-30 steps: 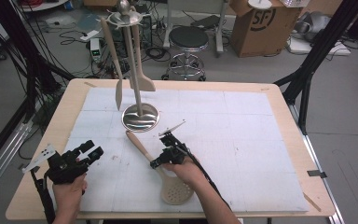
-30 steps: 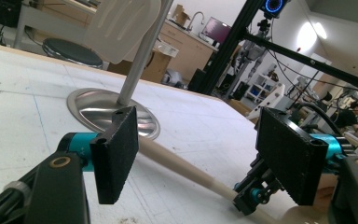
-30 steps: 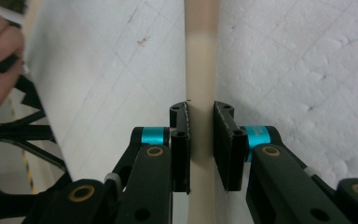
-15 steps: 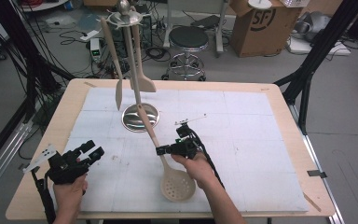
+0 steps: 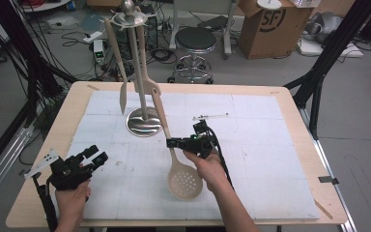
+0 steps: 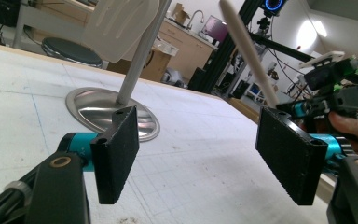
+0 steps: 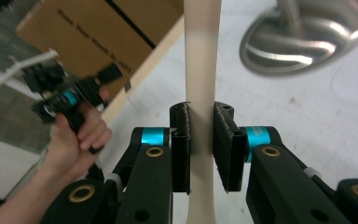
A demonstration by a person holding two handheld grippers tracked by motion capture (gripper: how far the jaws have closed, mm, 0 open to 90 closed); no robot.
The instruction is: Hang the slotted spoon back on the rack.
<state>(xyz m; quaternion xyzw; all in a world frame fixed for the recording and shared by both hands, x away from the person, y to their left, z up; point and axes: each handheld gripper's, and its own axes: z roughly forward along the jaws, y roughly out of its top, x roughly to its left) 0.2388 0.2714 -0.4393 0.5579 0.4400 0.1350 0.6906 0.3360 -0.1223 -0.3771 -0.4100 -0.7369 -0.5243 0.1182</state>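
A cream slotted spoon [image 5: 185, 181] hangs off the table with its bowl low and its handle [image 5: 160, 113] slanting up toward the utensil stand [image 5: 145, 123]. My right gripper [image 5: 174, 143] is shut on the handle just above the bowl. In the right gripper view the handle [image 7: 200, 70] runs straight up between the pads of that gripper [image 7: 200, 144]. My left gripper [image 5: 91, 159] rests open at the front left, nothing between its jaws; in its own view this gripper [image 6: 205, 158] faces the stand's steel base [image 6: 112, 112] and the raised handle [image 6: 249, 51].
Two cream utensils [image 5: 121, 67] hang from the stand's pole. A white gridded mat [image 5: 261, 159] covers the wooden table [image 5: 72, 111]. Behind the table are a black stool [image 5: 195, 41], a cardboard box [image 5: 265, 19], floor cables and black frame legs [image 5: 319, 77].
The right gripper has risen with the spoon, lifting the bowl off the mat and swinging the handle up toward the stand. The left gripper has stayed put.
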